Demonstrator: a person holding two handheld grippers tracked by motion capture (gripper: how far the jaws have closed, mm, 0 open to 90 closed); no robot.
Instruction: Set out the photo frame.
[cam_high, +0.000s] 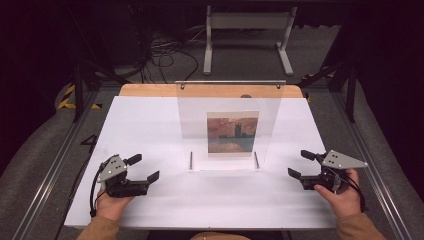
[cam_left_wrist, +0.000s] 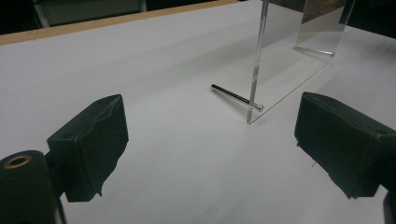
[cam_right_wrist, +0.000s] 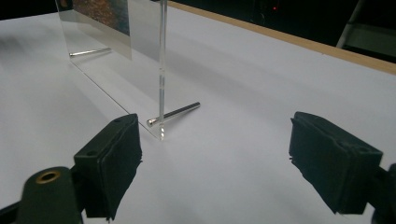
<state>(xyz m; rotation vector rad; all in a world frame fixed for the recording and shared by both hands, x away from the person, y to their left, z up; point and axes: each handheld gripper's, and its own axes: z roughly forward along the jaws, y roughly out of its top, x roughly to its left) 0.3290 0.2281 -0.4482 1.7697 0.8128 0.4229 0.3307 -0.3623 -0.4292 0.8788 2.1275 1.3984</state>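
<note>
A clear acrylic frame (cam_high: 227, 125) stands upright in the middle of the white table (cam_high: 150, 130), with a small painting print (cam_high: 232, 132) inside it. Two metal pins (cam_high: 191, 160) (cam_high: 256, 159) stick out at its base. My left gripper (cam_high: 146, 168) rests open near the front left, jaws pointing toward the frame, nothing between them. My right gripper (cam_high: 301, 164) rests open at the front right, jaws also empty. In the left gripper view the frame's edge (cam_left_wrist: 256, 70) and one pin (cam_left_wrist: 236, 97) lie ahead. In the right gripper view the frame's other edge (cam_right_wrist: 162, 65) and its pin (cam_right_wrist: 173, 113) lie ahead.
The table's wooden back edge (cam_high: 150, 90) shows behind the white sheet. A grey metal stand (cam_high: 247, 35) and loose cables (cam_high: 160, 50) are on the floor beyond. Metal rails (cam_high: 55, 165) run along both sides of the table.
</note>
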